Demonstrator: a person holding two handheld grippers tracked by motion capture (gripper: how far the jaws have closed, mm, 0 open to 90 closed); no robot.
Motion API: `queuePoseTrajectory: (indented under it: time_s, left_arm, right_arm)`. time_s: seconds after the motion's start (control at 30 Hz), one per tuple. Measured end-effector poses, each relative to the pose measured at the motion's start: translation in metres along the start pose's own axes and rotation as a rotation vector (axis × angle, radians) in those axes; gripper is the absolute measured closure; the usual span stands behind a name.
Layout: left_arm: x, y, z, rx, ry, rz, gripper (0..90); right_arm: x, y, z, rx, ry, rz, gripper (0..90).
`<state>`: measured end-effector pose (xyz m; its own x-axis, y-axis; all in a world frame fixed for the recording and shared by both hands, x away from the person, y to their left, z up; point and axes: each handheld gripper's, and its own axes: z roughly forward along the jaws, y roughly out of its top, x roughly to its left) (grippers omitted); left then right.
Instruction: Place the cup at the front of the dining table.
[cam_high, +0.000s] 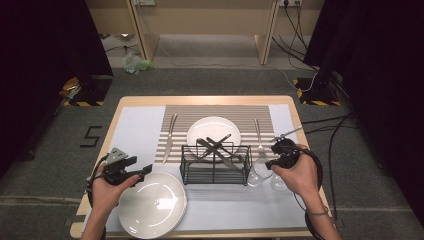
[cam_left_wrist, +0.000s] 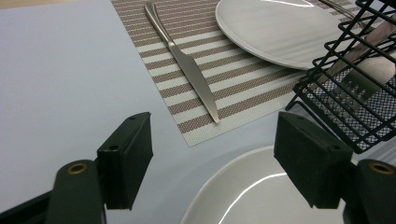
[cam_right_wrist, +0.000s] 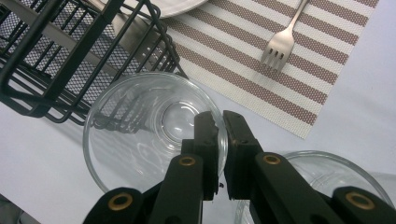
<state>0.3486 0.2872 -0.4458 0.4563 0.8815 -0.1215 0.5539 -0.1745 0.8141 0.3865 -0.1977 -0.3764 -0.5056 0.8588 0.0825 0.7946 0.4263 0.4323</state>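
Observation:
My right gripper is shut on the rim of a clear glass, one pad inside the bowl and one outside. That glass stands by the right end of a black wire rack. A second glass stands right beside it. My left gripper is open with nothing between its pads, hovering over the far edge of the near white plate. In the high view this left gripper sits at the plate's upper left.
A striped placemat carries a knife, a second white plate and a fork. The rack holds crossed cutlery. The table's front edge runs just below the near plate.

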Motion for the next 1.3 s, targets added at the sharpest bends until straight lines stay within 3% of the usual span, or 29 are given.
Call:
queuePoseTrajectory:
  time_s: [0.57, 0.83, 1.3]
  left_arm:
    - [0.000, 0.000, 0.000, -0.002, 0.000, 0.000, 27.5]
    - [0.000, 0.000, -0.001, -0.005, 0.001, -0.004, 27.5]
    - [0.000, 0.000, -0.001, -0.005, -0.001, -0.003, 27.5]
  right_arm:
    - [0.001, -0.003, -0.012, -0.015, 0.005, 0.003, 86.2]
    - [0.000, 0.002, -0.009, -0.011, -0.010, 0.005, 86.1]
    - [-0.002, 0.012, 0.001, -0.005, 0.025, -0.013, 80.3]
